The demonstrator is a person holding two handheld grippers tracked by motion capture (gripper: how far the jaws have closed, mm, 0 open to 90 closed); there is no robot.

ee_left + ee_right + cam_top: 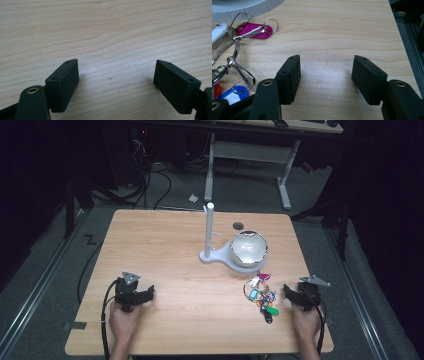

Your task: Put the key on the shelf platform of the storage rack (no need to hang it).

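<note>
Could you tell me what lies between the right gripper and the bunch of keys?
Only bare table: in the high view the right gripper sits just right of the keys, apart from them.

Blk grippers (150, 294); pale wood-grain table (165, 245); white stand (209, 235); multicolour key tags (262, 297), one magenta (254, 30).

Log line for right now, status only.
left gripper: open, idle | right gripper: open, beside key bunch | nothing held
</note>
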